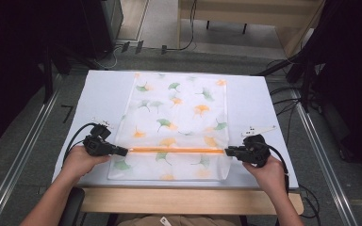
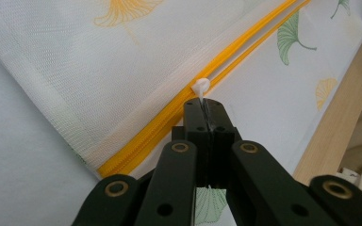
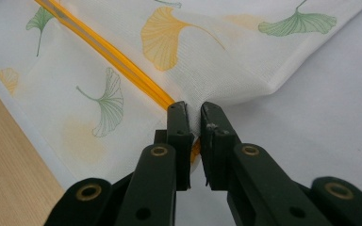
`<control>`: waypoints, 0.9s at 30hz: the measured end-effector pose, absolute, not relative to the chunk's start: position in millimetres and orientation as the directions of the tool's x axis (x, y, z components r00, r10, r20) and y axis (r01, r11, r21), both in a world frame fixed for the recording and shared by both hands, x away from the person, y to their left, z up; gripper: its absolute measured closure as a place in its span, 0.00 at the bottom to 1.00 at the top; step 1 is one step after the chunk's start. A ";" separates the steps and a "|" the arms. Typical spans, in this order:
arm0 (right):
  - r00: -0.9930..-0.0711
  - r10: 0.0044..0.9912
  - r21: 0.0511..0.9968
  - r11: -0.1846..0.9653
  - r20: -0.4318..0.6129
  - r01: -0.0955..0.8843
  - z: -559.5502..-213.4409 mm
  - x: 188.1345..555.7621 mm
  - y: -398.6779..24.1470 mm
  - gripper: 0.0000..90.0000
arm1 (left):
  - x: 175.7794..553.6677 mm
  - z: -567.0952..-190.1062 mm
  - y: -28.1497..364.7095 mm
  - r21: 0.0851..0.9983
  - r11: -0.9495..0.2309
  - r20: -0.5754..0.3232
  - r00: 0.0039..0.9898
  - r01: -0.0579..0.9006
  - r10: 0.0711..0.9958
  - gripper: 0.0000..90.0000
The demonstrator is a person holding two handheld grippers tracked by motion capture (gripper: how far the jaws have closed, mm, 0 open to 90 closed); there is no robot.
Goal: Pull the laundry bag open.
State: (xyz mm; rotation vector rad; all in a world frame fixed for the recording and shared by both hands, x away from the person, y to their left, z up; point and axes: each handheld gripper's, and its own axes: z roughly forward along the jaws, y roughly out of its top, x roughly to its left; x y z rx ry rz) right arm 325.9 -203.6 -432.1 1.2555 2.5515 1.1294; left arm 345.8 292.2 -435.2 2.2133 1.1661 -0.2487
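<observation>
A white mesh bag (image 1: 179,117) printed with green and orange ginkgo leaves lies flat on the table, an orange zipper (image 1: 176,150) running across it near the front. My left gripper (image 1: 125,151) is at the zipper's left end, shut on the small white zipper pull (image 2: 201,87); its jaws meet tight in the left gripper view (image 2: 206,106). My right gripper (image 1: 227,151) is at the zipper's right end. There its jaws (image 3: 194,113) pinch a fold of the bag's mesh (image 3: 195,123) beside the zipper (image 3: 122,63).
The bag rests on a pale sheet (image 1: 99,99) over the table, whose wooden front edge (image 1: 188,200) runs just behind my hands. Cables (image 1: 290,101) and dark stands crowd the floor on both sides.
</observation>
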 end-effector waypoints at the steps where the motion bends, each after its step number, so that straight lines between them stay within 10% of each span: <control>1: -0.660 0.714 0.648 0.392 0.233 0.653 -432.2 325.9 -203.5 0.94 | 345.7 -435.2 292.1 0.433 -0.421 -0.430 0.593 0.797 0.681 1.00; 27: -0.662 0.712 0.647 0.394 0.233 0.652 -432.4 325.8 -203.4 0.94 | 344.8 -435.2 300.0 0.427 -0.422 -0.434 0.590 0.800 0.680 1.00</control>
